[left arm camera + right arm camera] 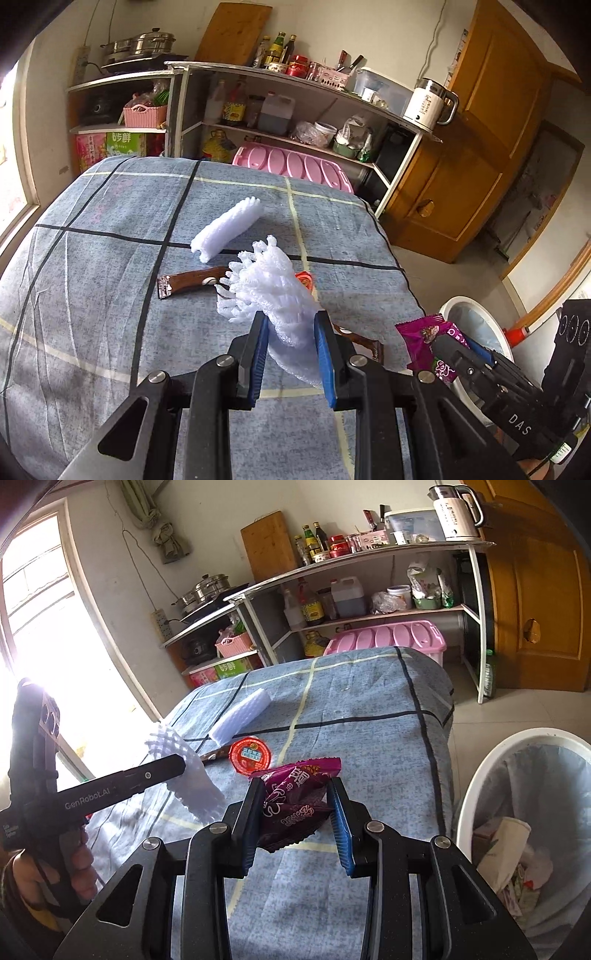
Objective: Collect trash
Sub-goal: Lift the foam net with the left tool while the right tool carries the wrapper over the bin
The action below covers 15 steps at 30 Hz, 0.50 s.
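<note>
Foam net (273,295) clamped between left tool (290,325) pads.

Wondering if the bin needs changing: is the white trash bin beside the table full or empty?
Partly filled: white trash bin holds crumpled paper and wrappers low inside its liner.

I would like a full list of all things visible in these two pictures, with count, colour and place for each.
foam net sleeve: 1, white, held in the left gripper above the table
snack wrapper: 1, purple, held in the right gripper
flat foam sleeve: 1, white, on the table, far side
brown wrapper: 1, on the table, behind the held foam
jelly cup: 1, red lid, on the table
tablecloth: 1, blue-grey check
trash bin: 1, white, on the floor right of the table, partly filled
shelf unit: 1, by the wall, holding bottles, pots, kettle
left gripper: closed on foam
right gripper: closed on wrapper
</note>
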Motion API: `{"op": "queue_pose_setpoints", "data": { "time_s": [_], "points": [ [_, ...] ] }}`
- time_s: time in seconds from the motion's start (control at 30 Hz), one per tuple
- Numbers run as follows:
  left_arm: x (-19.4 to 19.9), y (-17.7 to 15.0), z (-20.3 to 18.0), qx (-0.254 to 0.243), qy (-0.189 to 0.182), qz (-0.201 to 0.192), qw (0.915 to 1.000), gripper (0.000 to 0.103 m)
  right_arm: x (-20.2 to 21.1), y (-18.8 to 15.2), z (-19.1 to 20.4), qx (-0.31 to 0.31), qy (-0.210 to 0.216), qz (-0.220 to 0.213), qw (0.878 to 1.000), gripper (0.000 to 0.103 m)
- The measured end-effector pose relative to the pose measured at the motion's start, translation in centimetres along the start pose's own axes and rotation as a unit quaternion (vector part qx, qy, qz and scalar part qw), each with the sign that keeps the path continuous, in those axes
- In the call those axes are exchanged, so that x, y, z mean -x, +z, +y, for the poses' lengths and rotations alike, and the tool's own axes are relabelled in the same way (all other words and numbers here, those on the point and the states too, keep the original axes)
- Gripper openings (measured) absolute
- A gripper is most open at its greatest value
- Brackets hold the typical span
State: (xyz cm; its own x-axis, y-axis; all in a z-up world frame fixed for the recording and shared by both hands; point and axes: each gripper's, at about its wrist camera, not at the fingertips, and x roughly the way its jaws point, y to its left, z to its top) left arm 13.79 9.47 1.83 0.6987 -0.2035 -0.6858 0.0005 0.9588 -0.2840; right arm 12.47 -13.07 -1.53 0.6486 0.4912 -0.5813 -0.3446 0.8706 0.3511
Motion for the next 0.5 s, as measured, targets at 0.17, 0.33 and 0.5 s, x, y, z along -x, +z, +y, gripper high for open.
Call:
{"op": "queue_pose_setpoints", "data": {
  "time_s": [0.17,0.33,0.5],
  "points": [
    [-0.4,-0.3,-2.4,-0.015,-0.018,0.005,0.9997,0.026,1.6,0.0,-1.5,-0.01,-0.018,-0.012,1.0,0.036],
    [-0.8,-0.6,-5.4,-0.035,-0.04,0.008,0.9985,0.026,3.6,0.1,-3.5,-0.022,-0.04,-0.026,0.999,0.036],
    [-1.6,-1.2,-8.9,-0.063,-0.064,0.016,0.9958,0.026,5.5,0.2,-5.5,-0.032,-0.063,-0.039,0.997,0.036]
  ]
}}
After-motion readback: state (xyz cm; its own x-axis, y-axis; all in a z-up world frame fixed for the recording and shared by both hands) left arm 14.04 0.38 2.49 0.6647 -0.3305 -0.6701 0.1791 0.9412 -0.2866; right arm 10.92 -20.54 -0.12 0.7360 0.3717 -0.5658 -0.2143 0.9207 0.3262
